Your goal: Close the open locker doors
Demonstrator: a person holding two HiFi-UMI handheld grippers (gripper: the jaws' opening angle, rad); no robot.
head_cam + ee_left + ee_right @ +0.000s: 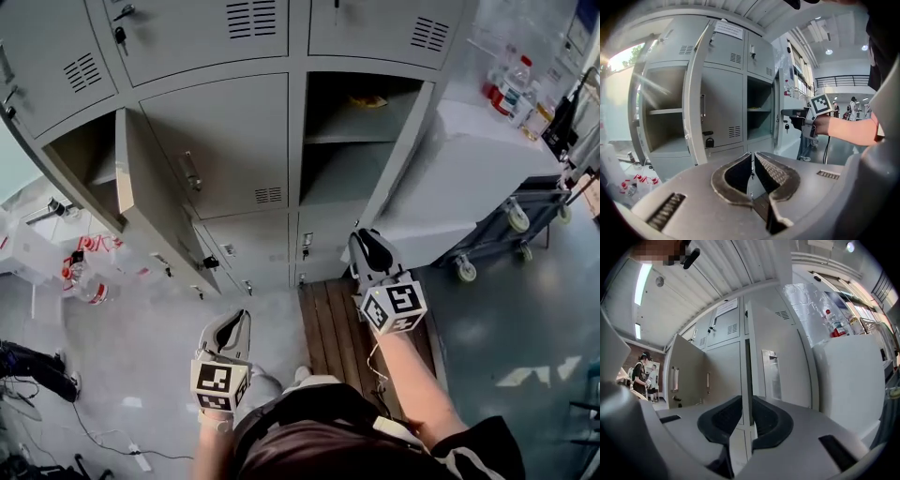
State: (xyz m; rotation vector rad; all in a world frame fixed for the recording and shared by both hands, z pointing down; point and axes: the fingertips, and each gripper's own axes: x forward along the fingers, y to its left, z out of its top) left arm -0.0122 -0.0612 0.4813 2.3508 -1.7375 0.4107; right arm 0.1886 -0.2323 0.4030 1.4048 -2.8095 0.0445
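Though the paper label (728, 29) is unreadable, right gripper (746, 401) clamps open door (746, 376) at its edge; left gripper (753, 157) closed, empty.

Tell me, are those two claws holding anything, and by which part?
The right gripper pinches the open locker door by its thin outer edge. The left gripper holds nothing; its jaws are together and empty.
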